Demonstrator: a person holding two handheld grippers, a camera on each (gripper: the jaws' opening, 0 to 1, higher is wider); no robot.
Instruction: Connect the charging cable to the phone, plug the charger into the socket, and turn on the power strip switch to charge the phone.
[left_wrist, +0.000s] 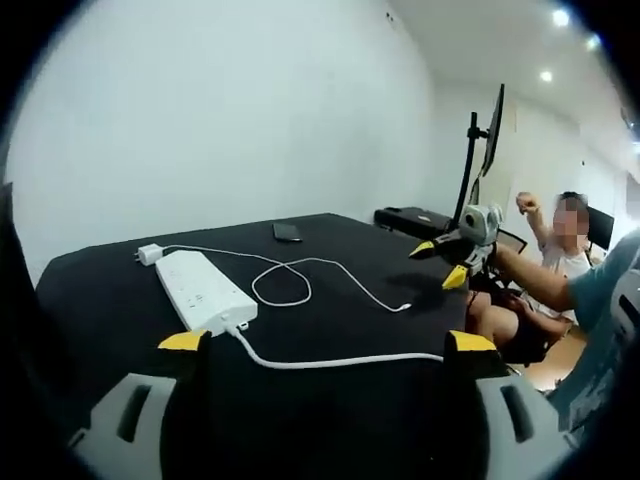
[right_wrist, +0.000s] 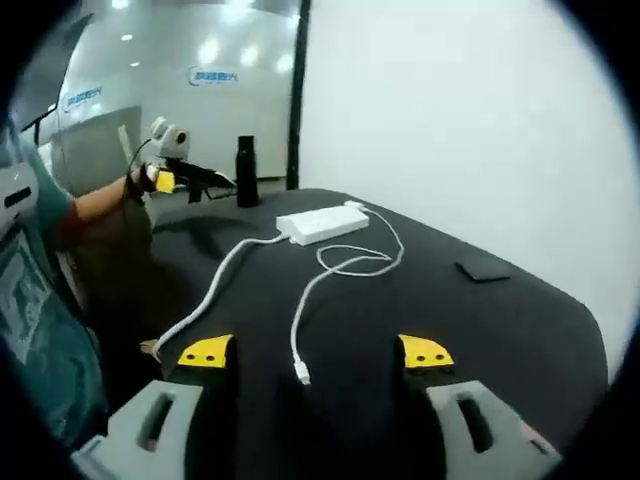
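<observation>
White charging cable (right_wrist: 330, 268) lies loose beside the power strip (left_wrist: 203, 290), phone (left_wrist: 287, 232) beyond it; both grippers' jaws gape empty, unstarted.

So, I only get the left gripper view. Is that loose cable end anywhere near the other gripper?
Observer: Yes. In the right gripper view the cable plug lies on the table just ahead of the right gripper, between its open jaws.
Operator: Is there anything else there that I'm missing?
Observer: A black bottle stands upright by the table's far edge, beyond the power strip.
</observation>
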